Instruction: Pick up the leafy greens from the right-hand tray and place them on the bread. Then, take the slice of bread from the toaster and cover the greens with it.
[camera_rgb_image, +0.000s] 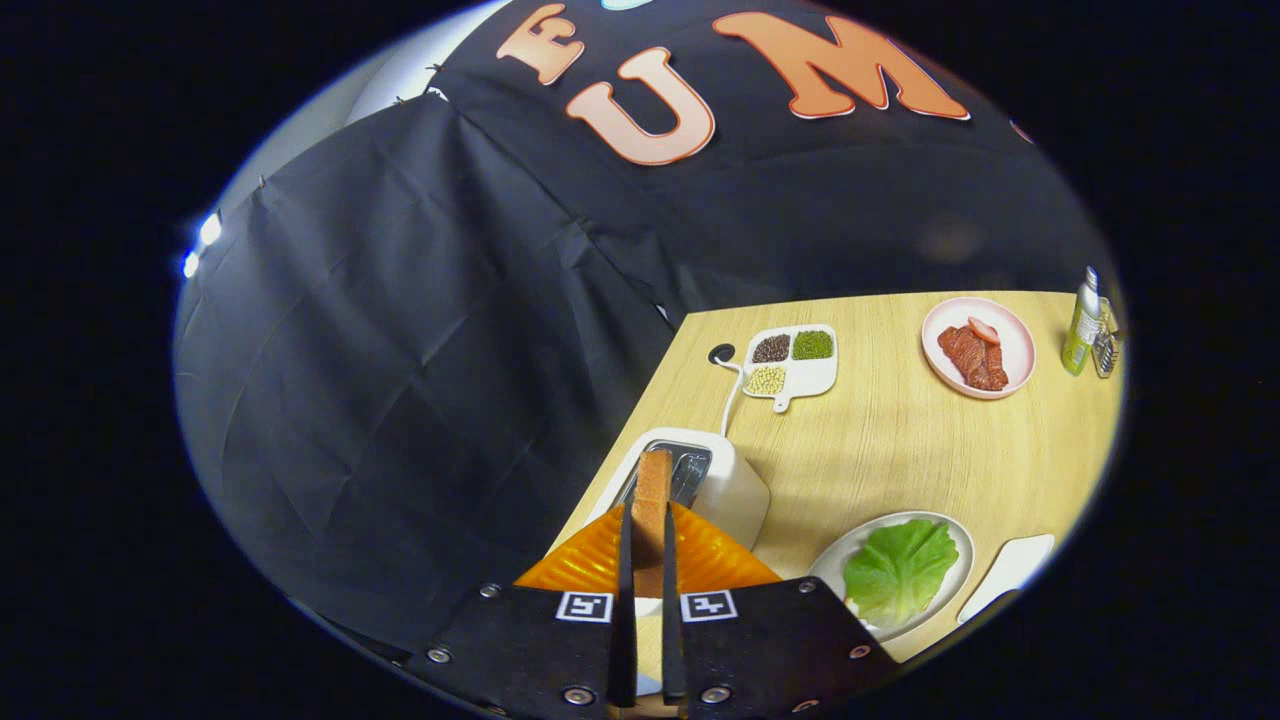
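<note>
Gripper view: my gripper (646, 540) clamps the bread slice (653, 500) above the toaster (730, 490); leafy greens (900, 570) rest on plate (950, 530).

Staged kitchen counter inside a recording booth

A pale wooden table (900, 440) backed by black cloth walls (420, 330) carries a white toaster (725, 490) just ahead of the fingers, a divided dish of beans (795, 362) at twelve o'clock, a pink plate of meat (978, 347) and condiment bottles (1085, 325) at two o'clock.
</note>
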